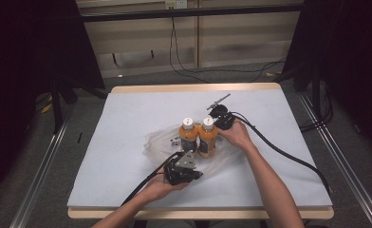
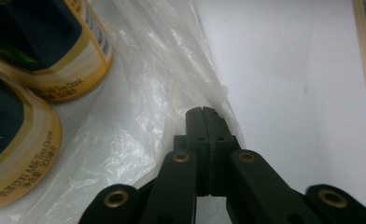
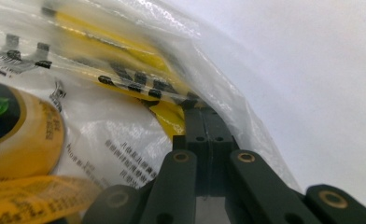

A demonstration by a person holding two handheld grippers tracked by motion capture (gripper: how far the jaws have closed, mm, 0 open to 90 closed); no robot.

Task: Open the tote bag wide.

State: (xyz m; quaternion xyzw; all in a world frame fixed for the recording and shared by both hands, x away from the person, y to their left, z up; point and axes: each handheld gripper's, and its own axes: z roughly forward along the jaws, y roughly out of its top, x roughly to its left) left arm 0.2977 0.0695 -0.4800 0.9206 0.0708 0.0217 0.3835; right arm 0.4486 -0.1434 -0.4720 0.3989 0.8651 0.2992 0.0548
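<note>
Fingers (image 2: pixel 203 122) of your left gripper (image 1: pixel 183 167) are pressed together, and the edge of the clear plastic bag (image 2: pixel 139 126) lies pinched between their tips; the film runs away from them to the left, under the two bottles. Your right gripper (image 1: pixel 220 118) has its fingers (image 3: pixel 208 122) together as well, clamped on the bag's film where it drapes over and past the tips.

From the high view, the bag (image 1: pixel 158 137) lies crumpled at the middle of the white-covered bench (image 1: pixel 127 109), and the two orange milk tea bottles (image 1: pixel 198 135) stand upright side by side in it, touching, between your two grippers. The left gripper sits just at their near side, the right one just behind and to the right of them.

Both gripper views cut the bottles off: you get only their lower label bands, at the left edge. The right gripper view is blurred, and the printing on the bag cannot be read there. How much film lies between the right fingers is hard to make out.

Your left hand (image 1: pixel 162 187) comes in low from the near edge, gripper pointing away toward the bottles. Your right forearm reaches diagonally across the bench, hand (image 1: pixel 238 135) wrapped around the gripper, its cable (image 1: pixel 279 149) trailing off to the right.
</note>
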